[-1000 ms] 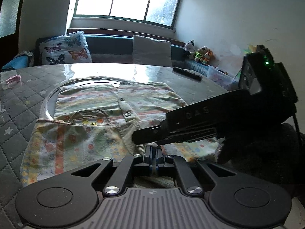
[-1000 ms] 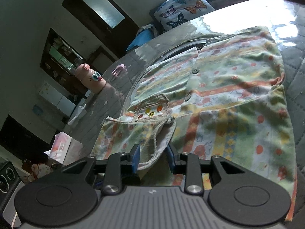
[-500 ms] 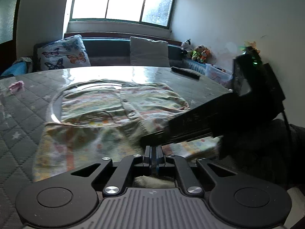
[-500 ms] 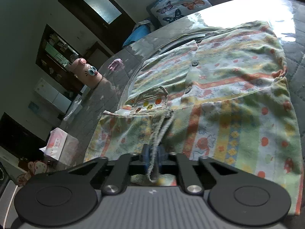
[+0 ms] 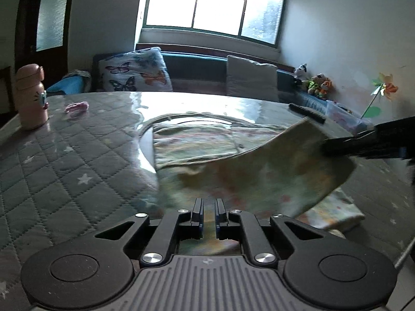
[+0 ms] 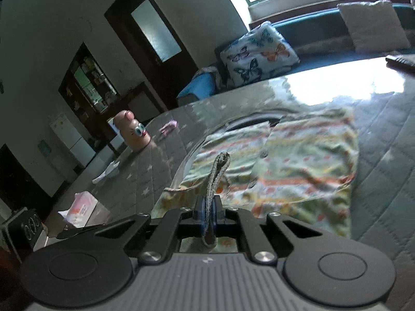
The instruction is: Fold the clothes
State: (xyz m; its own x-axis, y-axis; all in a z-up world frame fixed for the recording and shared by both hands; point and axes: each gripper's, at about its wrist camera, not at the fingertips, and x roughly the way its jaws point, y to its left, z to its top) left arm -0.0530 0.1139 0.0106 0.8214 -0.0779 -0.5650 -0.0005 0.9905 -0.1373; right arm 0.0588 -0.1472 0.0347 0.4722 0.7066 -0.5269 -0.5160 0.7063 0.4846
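Note:
A pale, flower-printed button shirt [image 5: 197,140] lies spread on the quilted table [image 5: 64,168]. My right gripper [image 6: 208,207] is shut on a grey-edged hem of the shirt [image 6: 306,155] and holds it lifted. In the left wrist view that gripper [image 5: 326,146] reaches in from the right, with a flap of cloth curving up to it. My left gripper [image 5: 208,207] sits low at the shirt's near edge. Its jaws are opening: a narrow gap shows, with cloth lying in it and the pads not pressing.
A pink bottle with a cartoon face [image 5: 31,98] and a small pink item [image 5: 76,106] stand at the table's left. A black remote [image 5: 307,112] lies at the far right. A tissue pack [image 6: 83,207] sits by the near left edge. Cushions line the sofa [image 5: 135,71] behind.
The right gripper closed on the hem and rose, lifting a flap of the shirt. The left gripper moved sideways and its jaws parted slightly.

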